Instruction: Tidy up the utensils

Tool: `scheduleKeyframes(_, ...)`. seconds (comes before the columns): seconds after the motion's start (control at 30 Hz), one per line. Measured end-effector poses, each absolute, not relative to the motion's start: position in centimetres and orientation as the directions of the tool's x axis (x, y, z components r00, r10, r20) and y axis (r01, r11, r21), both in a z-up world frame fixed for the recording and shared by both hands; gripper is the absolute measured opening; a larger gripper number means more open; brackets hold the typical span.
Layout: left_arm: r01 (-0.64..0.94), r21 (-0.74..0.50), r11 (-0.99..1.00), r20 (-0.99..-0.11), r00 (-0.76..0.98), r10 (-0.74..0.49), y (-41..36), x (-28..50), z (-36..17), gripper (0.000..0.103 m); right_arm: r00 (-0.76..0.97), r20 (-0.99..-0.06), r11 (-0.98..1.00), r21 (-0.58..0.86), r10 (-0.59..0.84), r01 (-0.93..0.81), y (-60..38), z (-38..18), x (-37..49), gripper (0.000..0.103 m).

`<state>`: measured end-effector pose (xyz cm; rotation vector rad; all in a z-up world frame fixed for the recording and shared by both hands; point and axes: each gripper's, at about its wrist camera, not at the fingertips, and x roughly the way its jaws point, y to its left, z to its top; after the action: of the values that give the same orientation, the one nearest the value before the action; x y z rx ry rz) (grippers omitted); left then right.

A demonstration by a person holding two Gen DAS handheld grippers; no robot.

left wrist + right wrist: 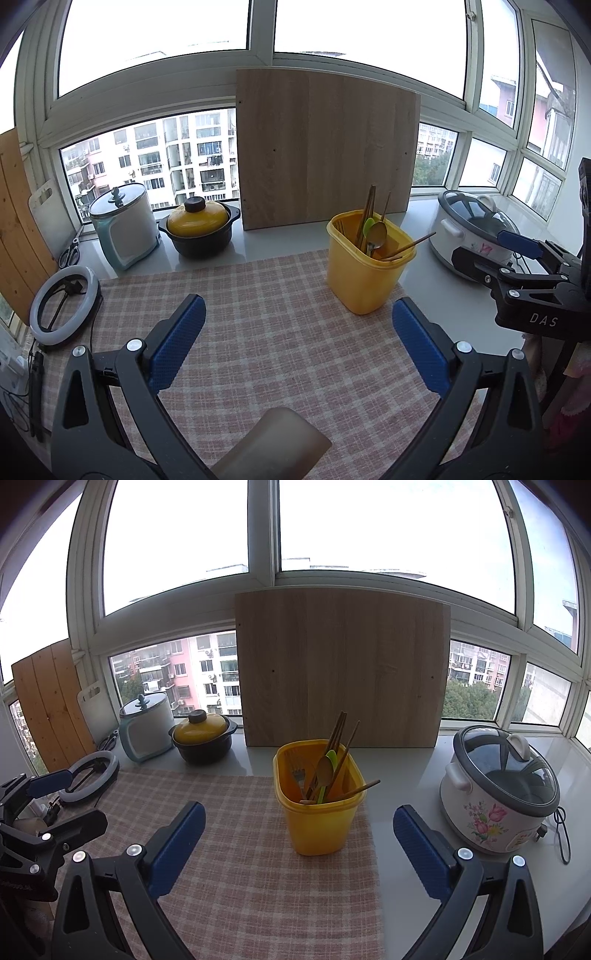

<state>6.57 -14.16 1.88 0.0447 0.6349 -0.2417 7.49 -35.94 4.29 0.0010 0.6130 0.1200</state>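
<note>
Pink-and-beige checked cloth (240, 867) covers most of the pale grey glossy surface (402, 771), which runs along a big bay of white-framed windows (264, 572) looking out on apartment blocks and some trees.

Standing on the cloth's right edge is the yellow plastic utensil bin (319, 821), and everything's in it: wooden chopsticks (338, 734) poking up, a brownish spoon (324, 770), a green spoon (331, 757) behind it, a fork (297, 771) down on the left side, and one more chopstick (360, 788) leaning out over the right rim.

Behind the bin, a light wood-grain board (341, 668) leans upright against the window. Left of that sits a black pot with a yellow lid (203, 738), then a white and teal cooker with a glass lid (147, 725), plus a white cutting board (92, 709) and an orange pine panel (50, 698) in the corner. A ring light (90, 777) lies flat at the cloth's left edge. Over on the right, a white rice cooker with pink flowers (498, 790) sits on the bare surface.

Both sets of tongs hover over the cloth with nothing in them: left tongs (299, 339) are spread wide, right tongs (299, 842) same deal, blue pads well apart. A tan blurry object (273, 446) shows at the bottom of the left view; can't tell what it is.
</note>
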Motion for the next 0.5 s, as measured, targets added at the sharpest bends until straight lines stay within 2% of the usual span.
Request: scheduleKeyframes(0.5,0.235,-0.032,0.971,-0.6,0.773,-0.207,-14.22,6.89,1.87,0.103,0.806,-0.581,0.993,0.039,0.115,-0.114,-35.78,3.83,8.05,0.103)
